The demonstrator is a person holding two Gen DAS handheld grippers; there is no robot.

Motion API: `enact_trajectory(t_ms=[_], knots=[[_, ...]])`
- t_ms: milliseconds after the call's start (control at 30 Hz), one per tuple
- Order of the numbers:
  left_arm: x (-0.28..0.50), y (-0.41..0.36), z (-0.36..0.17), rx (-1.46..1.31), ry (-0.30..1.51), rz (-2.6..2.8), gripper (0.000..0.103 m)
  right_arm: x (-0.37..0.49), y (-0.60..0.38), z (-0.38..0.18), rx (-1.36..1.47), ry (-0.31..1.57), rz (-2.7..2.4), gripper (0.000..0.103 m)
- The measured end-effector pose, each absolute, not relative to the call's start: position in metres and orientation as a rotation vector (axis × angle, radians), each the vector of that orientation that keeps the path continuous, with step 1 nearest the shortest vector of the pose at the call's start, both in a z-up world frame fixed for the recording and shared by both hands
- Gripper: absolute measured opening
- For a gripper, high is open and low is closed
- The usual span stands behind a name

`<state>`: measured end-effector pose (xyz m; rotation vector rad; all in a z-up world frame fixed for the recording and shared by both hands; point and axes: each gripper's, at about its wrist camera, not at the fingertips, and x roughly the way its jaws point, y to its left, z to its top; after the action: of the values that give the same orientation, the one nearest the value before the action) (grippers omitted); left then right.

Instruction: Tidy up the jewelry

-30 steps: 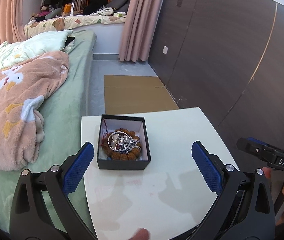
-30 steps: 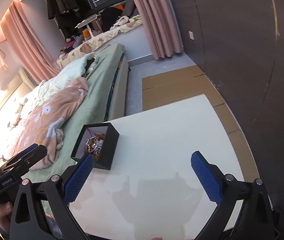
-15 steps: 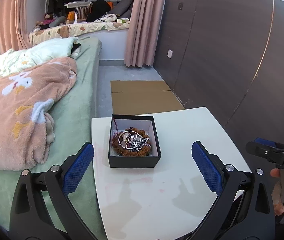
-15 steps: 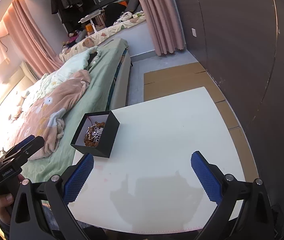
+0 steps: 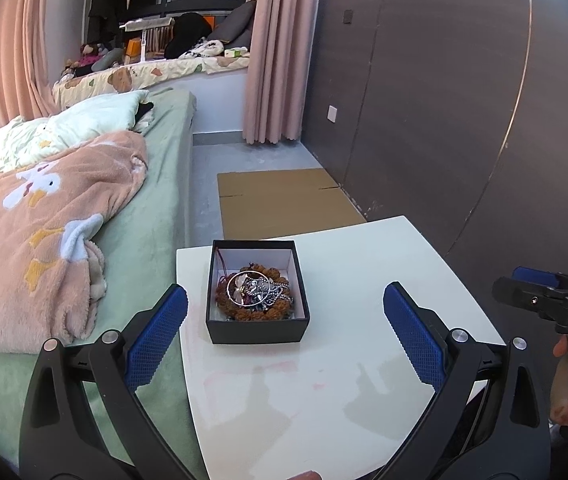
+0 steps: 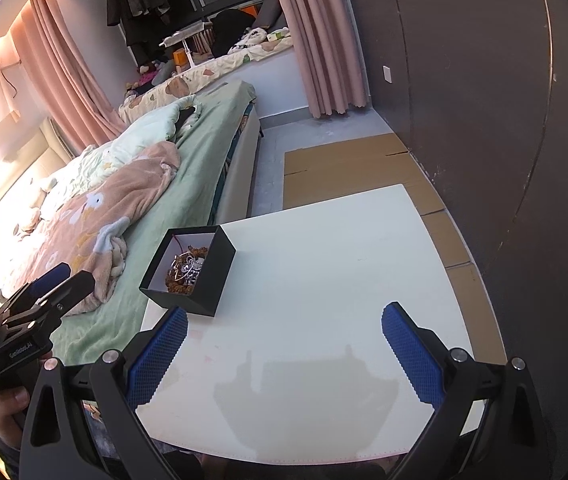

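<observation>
A small black box [image 5: 257, 330] with a white lining stands on the white table [image 5: 348, 384], near its left edge. Inside lies a heap of jewelry [image 5: 254, 292]: a brown bead bracelet, a silver ring-shaped bangle and silver chains. My left gripper [image 5: 286, 338] hangs open just short of the box, fingers spread wider than it. In the right wrist view the same box [image 6: 206, 280] sits ahead and to the left of my right gripper [image 6: 284, 356], which is open and empty above bare tabletop [image 6: 324, 280].
A bed with a green sheet [image 5: 152, 216] and a peach blanket [image 5: 32, 220] borders the table's left side. Flattened cardboard [image 5: 284, 200] lies on the floor beyond the table. A dark panelled wall [image 5: 464, 100] runs along the right.
Both grippers have pulled back and tilted up, so the box sits lower in the left view and more room shows. The box and jewelry have not moved. Both grippers stay open.
</observation>
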<state>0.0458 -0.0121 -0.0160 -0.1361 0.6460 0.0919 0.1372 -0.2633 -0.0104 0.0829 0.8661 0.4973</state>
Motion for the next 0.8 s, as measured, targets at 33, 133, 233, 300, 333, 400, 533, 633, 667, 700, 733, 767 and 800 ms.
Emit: enact_trajectory(t_ms=[33,133,233,300,333,400,533,633,667,700,733,767,800], knots=[[0.046,-0.0126,-0.0157,-0.135,0.645,0.092,0.098,0.1374,-0.2635,-0.0103,0.081,0.865,0.497,0.095],[0.0463,-0.013,-0.0157,-0.139,0.645,0.09,0.098,0.1374,-0.2657,-0.0084,0.078,0.859,0.491,0.095],[0.0462,-0.0124,-0.0156,-0.15,0.646,0.083,0.098,0.1376,-0.2668,-0.0069,0.079,0.858,0.488,0.095],[0.0461,-0.0104,-0.0152,-0.158,0.645,0.084,0.098,0.138,-0.2675,-0.0066,0.078,0.859,0.488,0.095],[0.0458,-0.01,-0.0145,-0.16,0.642,0.086,0.098,0.1382,-0.268,-0.0062,0.078,0.86,0.488,0.095],[0.0449,-0.0105,-0.013,-0.161,0.637,0.084,0.098,0.1375,-0.2672,-0.0064,0.078,0.858,0.489,0.095],[0.0454,-0.0122,-0.0133,-0.155,0.641,0.086,0.098,0.1377,-0.2672,-0.0062,0.076,0.858,0.489,0.095],[0.045,-0.0119,-0.0126,-0.16,0.635,0.084,0.098,0.1377,-0.2675,-0.0062,0.076,0.858,0.488,0.095],[0.0447,-0.0122,-0.0122,-0.162,0.632,0.083,0.098,0.1379,-0.268,-0.006,0.075,0.859,0.489,0.095],[0.0451,-0.0123,-0.0125,-0.161,0.632,0.084,0.098,0.1381,-0.2685,-0.0057,0.074,0.859,0.489,0.095],[0.0447,-0.0121,-0.0128,-0.16,0.632,0.084,0.098,0.1377,-0.2676,-0.0059,0.075,0.858,0.488,0.095],[0.0445,-0.0119,-0.0132,-0.16,0.634,0.085,0.098,0.1376,-0.2674,-0.0059,0.075,0.859,0.488,0.095],[0.0445,-0.0117,-0.014,-0.157,0.637,0.087,0.098,0.1375,-0.2673,-0.0058,0.075,0.859,0.488,0.095]])
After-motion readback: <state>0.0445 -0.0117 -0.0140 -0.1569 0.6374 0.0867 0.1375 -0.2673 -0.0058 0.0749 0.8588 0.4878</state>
